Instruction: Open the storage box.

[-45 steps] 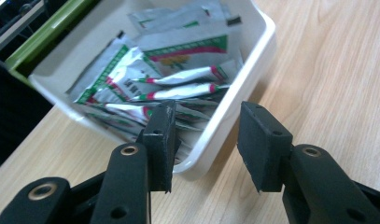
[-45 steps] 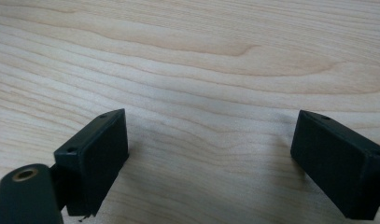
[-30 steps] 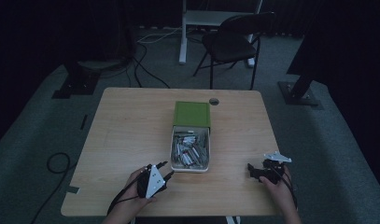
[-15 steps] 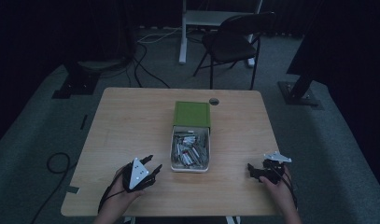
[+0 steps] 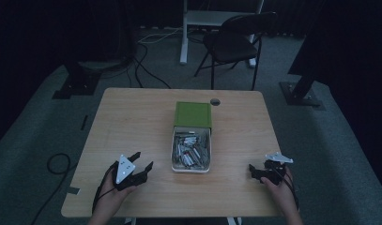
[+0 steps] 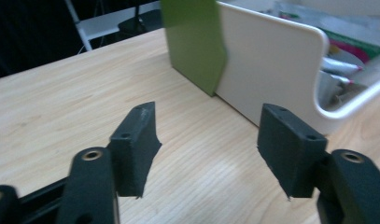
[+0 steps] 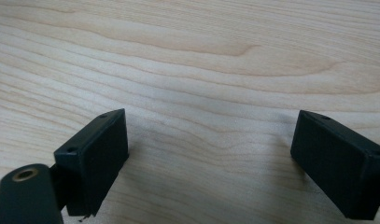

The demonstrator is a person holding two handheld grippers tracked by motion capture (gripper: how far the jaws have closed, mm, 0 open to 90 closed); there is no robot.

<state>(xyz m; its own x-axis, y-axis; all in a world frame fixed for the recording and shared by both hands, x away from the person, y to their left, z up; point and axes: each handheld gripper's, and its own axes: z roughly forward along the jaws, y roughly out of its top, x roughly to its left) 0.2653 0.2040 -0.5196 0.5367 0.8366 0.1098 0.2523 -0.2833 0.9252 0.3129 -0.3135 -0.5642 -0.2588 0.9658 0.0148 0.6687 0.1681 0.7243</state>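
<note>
A white box [image 5: 191, 167] holding several small silvery packets [image 5: 190, 151] sits mid-table, with a green lid [image 5: 193, 114] standing at its far end. My left gripper [image 5: 143, 160] rests open on the wood to the left of the box, its jaws pointing up and to the right toward it. In the left gripper view the open gripper [image 6: 206, 140] holds nothing and faces the white box wall [image 6: 271, 60] and the green lid [image 6: 194, 42]. My right gripper [image 5: 252, 172] lies open on the table right of the box. Bare wood lies between its jaws [image 7: 211, 154].
The wooden table [image 5: 132, 117] has a round cable hole [image 5: 215, 101] behind the green lid. A dark folding chair [image 5: 235, 42] and a white desk frame [image 5: 217, 18] stand beyond the far edge. Cables [image 5: 146, 70] and stand bases [image 5: 301, 93] lie on the carpet.
My left gripper has slid left, away from the box, and turned so that its jaws point up and to the right. The right gripper and the box have stayed put.
</note>
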